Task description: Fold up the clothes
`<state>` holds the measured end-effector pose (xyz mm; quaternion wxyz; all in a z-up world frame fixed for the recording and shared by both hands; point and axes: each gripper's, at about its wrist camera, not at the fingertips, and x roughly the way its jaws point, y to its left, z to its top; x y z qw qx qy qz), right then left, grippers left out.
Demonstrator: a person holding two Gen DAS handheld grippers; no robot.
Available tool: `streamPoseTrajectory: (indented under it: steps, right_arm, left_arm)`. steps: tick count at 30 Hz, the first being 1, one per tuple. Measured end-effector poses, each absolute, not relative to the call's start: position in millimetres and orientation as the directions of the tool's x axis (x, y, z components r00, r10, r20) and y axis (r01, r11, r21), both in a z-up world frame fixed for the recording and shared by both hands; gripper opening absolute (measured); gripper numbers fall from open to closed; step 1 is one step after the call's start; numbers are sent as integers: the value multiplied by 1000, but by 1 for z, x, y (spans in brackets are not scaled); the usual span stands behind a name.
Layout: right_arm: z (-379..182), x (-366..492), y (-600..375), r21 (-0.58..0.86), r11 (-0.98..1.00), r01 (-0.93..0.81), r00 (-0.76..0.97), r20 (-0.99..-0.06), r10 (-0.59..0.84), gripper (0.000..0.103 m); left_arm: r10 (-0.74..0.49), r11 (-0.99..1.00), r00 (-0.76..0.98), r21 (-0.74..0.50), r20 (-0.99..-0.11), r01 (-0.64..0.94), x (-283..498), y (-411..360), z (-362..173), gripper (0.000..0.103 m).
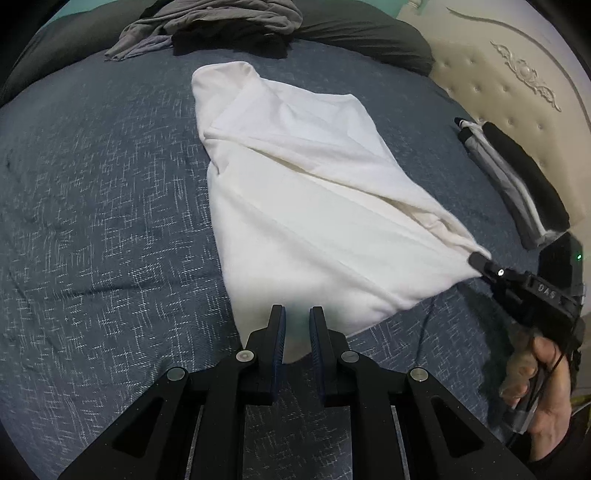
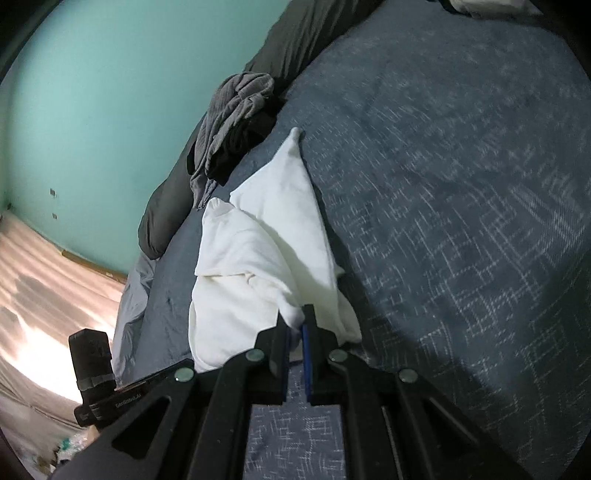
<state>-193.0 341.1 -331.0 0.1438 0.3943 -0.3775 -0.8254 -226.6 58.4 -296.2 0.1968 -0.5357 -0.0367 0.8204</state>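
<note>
Blue-grey bedding (image 1: 92,221) carries everything. Nearest, the left claw (image 1: 297,314) hangs over the white garment's (image 1: 295,192) near edge, its jaws narrowly apart and gripping nothing. At right, the right claw (image 2: 297,321) is clamped on a bunched corner. Pulled one-handed, that thin pinch could slip, or drag the half-folded garment askew toward the grey clothes (image 1: 221,22) beyond.

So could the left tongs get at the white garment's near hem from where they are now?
Probably yes. The left tongs hang right over the near hem of the white garment, with nothing between. The right tongs pinch its far corner, off to the side and out of the way.
</note>
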Motion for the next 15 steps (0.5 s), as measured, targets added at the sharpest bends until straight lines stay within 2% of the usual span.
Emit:
streamPoseTrajectory:
  steps: [3,4,12,15]
  right_arm:
    - [-334,-193,343,736,-673,-76,-645,-551,-530,6]
    - [-333,-193,345,732,-677,-77,-649,-552,-523,9]
    - [-291,-192,338,648,-761,-10,-709,-542,-452,15]
    - [-274,-199,319,619,-783,58,-704,-531,-472,31]
  left_arm:
    - [368,-918,-349,-276,-862,-285,-227,57,-298,14]
    - [374,-916,-354,-283,-857,-283,-226,56,-298,14]
    - [420,-903,-384,-338,-822,-264,-220,35,-298,14]
    - [444,-893,-391,-365,-806,-262,-217,28,-301,14]
